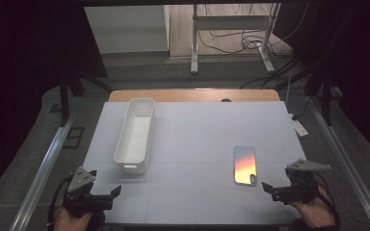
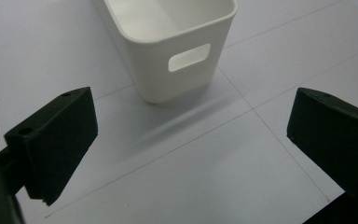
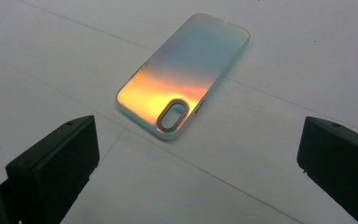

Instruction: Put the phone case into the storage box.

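A long white bin point(image 1: 135, 134) with a handle cut-out stands on the left half of the white table point(image 1: 192, 130); its near end point(image 2: 177, 56) lies just ahead of my left gripper point(image 2: 191, 140). My left gripper point(image 1: 107, 195) hovers open at the front left corner, nothing between its jaws. An iridescent phone case point(image 1: 245, 165) lies flat on the right side, camera cut-out toward me. In the right gripper view the phone case point(image 3: 182, 74) sits a short way beyond my right gripper point(image 3: 196, 163). My right gripper point(image 1: 271, 189) is open, just right of and nearer than the case.
Beyond the white sheet a wooden table edge point(image 1: 192, 95) shows. Metal rails point(image 1: 48, 163) run along both sides of the table. A stand's legs and cables point(image 1: 231, 43) are on the floor behind. Bare white surface lies between bin and phone case.
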Action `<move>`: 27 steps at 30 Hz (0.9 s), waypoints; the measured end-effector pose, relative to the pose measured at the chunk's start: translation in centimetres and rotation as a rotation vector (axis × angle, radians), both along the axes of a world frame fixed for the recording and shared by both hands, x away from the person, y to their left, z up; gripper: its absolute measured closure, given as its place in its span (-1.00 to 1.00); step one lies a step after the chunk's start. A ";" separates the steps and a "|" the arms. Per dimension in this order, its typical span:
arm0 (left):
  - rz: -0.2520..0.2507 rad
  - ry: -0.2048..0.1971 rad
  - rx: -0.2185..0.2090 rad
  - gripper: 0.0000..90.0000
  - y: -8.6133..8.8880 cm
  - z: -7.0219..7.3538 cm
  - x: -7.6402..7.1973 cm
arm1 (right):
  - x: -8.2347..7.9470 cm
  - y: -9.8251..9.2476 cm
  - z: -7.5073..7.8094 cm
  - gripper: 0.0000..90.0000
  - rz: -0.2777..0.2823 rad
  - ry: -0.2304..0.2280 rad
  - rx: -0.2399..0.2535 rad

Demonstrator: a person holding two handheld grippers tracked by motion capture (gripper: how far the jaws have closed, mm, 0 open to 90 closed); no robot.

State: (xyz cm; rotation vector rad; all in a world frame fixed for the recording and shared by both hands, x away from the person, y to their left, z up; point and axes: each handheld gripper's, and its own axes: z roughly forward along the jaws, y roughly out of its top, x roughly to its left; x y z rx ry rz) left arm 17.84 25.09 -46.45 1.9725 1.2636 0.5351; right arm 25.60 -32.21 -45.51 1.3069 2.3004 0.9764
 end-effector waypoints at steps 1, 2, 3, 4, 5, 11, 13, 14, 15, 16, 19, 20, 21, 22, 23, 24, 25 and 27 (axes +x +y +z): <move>0.000 0.000 0.000 -0.95 0.0 0.0 0.0 | 0.1 0.0 0.0 -1.00 0.003 0.012 -0.003; 0.000 0.000 0.000 -0.95 0.0 0.0 0.0 | 0.1 0.0 0.0 -1.00 0.003 0.012 -0.003; -0.001 -0.001 -0.002 -0.95 0.0 0.0 0.0 | 0.3 0.0 -0.1 -1.00 0.001 0.014 -0.015; 0.001 -0.002 -0.003 -0.95 0.0 0.0 0.0 | 0.3 0.0 -0.1 -1.00 0.003 0.013 -0.021; 0.001 -0.002 -0.003 -0.95 0.0 0.0 0.0 | 0.3 0.0 -0.1 -1.00 0.003 0.013 -0.021; 0.001 0.001 -0.004 -0.94 0.0 0.0 0.0 | 0.7 0.2 0.1 -1.00 0.011 0.012 -0.029; 0.001 0.001 -0.003 -0.94 0.0 0.0 0.0 | 0.9 0.3 0.1 -1.00 0.014 0.014 -0.031; 0.001 0.002 -0.003 -0.94 0.0 0.0 0.0 | 1.0 0.3 0.1 -1.00 0.015 0.013 -0.034; 0.000 0.002 -0.004 -0.94 0.0 0.0 0.1 | 1.1 0.4 0.1 -1.00 0.016 0.011 -0.036; 0.000 0.002 -0.005 -0.94 0.0 0.0 0.1 | 1.2 0.4 0.1 -1.00 0.018 0.009 -0.037; 0.000 0.002 -0.006 -0.94 0.0 0.0 0.1 | 1.4 0.4 0.2 -1.00 0.021 0.011 -0.041; 0.001 0.001 -0.006 -0.94 0.0 0.0 0.1 | 1.5 0.5 0.2 -1.00 0.021 0.011 -0.044; 0.000 0.002 -0.005 -0.94 0.0 0.0 0.1 | 1.7 0.5 0.1 -1.00 0.026 0.005 -0.054; -0.001 0.002 -0.007 -0.94 0.0 0.0 0.1 | 1.7 0.6 0.1 -1.00 0.025 0.005 -0.059; -0.002 0.002 -0.007 -0.94 0.1 0.0 0.1 | 1.8 0.6 0.1 -1.00 0.025 0.006 -0.065; -0.001 0.001 -0.007 -0.94 0.0 0.0 0.1 | 1.9 0.6 0.2 -1.00 0.024 0.006 -0.068; 0.000 0.002 -0.007 -0.94 0.1 0.0 0.1 | 2.0 0.6 0.2 -1.00 0.031 0.007 -0.072; -0.001 0.003 -0.008 -0.94 0.1 0.0 0.1 | 2.2 0.6 0.2 -1.00 0.028 0.012 -0.072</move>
